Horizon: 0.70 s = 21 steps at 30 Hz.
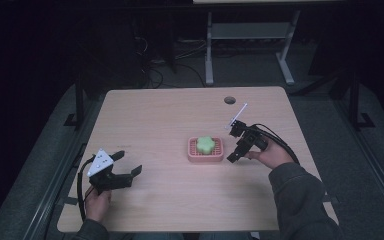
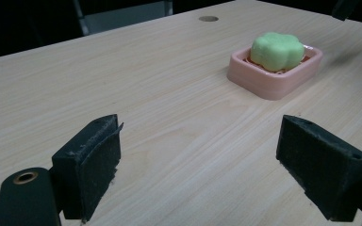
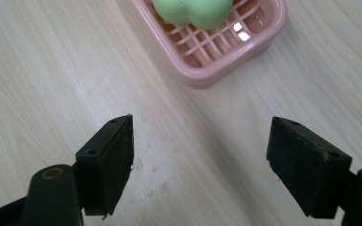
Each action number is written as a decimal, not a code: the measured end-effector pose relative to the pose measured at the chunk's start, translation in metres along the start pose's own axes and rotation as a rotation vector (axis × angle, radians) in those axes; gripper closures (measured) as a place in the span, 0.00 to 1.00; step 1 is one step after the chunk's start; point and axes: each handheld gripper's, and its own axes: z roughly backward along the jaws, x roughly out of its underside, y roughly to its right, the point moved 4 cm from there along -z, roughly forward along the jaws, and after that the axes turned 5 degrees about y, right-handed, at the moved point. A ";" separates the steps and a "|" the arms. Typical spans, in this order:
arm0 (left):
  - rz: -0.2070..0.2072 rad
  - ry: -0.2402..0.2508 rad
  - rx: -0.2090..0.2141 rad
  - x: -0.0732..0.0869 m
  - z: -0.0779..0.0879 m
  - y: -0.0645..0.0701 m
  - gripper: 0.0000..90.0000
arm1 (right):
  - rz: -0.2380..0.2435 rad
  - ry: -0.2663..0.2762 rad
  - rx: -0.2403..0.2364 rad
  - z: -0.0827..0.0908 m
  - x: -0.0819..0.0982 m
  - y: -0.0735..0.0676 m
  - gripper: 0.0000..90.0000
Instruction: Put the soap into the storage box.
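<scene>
On the pale wooden table (image 1: 170,115) a pink soap dish (image 1: 206,156) sat a little right of the middle, and a green flower-shaped soap (image 1: 205,144) lay inside it on the slatted bottom.

The left gripper (image 1: 125,164) was held low over the near-left part of the table by the person's left hand (image 1: 98,201), with the grey three-cornered plate (image 1: 100,162) on top of it. Its jaws stood wide apart with nothing between them, pointing toward the dish. In the left gripper view the two black pads (image 2: 92,165) framed bare wood, and the soap dish (image 2: 283,81) with the soap (image 2: 277,51) lay well ahead and off to the right of the gripper (image 2: 214,165), apart from both jaws. A round hole (image 2: 208,19) in the tabletop showed farther ahead.

The right gripper (image 1: 232,150) was held by the right hand (image 1: 274,154) just beside the right end of the dish, tilted downward, its cable (image 1: 280,142) looping back over the hand. In the right gripper view its jaws were also spread wide and held nothing; the gripper (image 3: 200,165) looked down on bare wood, with the dish (image 3: 226,56) just ahead of the jaws and the soap (image 3: 193,12) at its far part. Whether a jaw touched the dish could not be told from the high view; the right gripper view showed a gap.
</scene>
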 end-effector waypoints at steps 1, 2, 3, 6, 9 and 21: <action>-0.001 0.000 0.000 0.000 0.000 0.000 0.16 | -0.001 0.001 0.001 0.000 0.002 0.000 0.26; 0.000 0.000 0.000 0.000 0.000 0.000 0.16 | -0.002 0.002 0.002 0.001 0.003 0.000 0.26; 0.001 -0.001 0.000 0.000 0.000 0.000 0.16 | -0.005 0.000 0.003 0.002 0.005 0.001 0.26; -0.001 -0.001 -0.001 0.000 0.000 0.000 0.16 | -0.010 0.008 0.005 0.003 0.009 0.002 0.26; 0.000 -0.001 0.000 0.000 0.000 0.000 0.16 | -0.017 0.007 0.009 0.005 0.014 0.002 0.25; -0.001 -0.006 0.001 0.000 0.000 0.000 0.16 | -0.036 0.028 0.017 0.011 0.030 0.002 0.25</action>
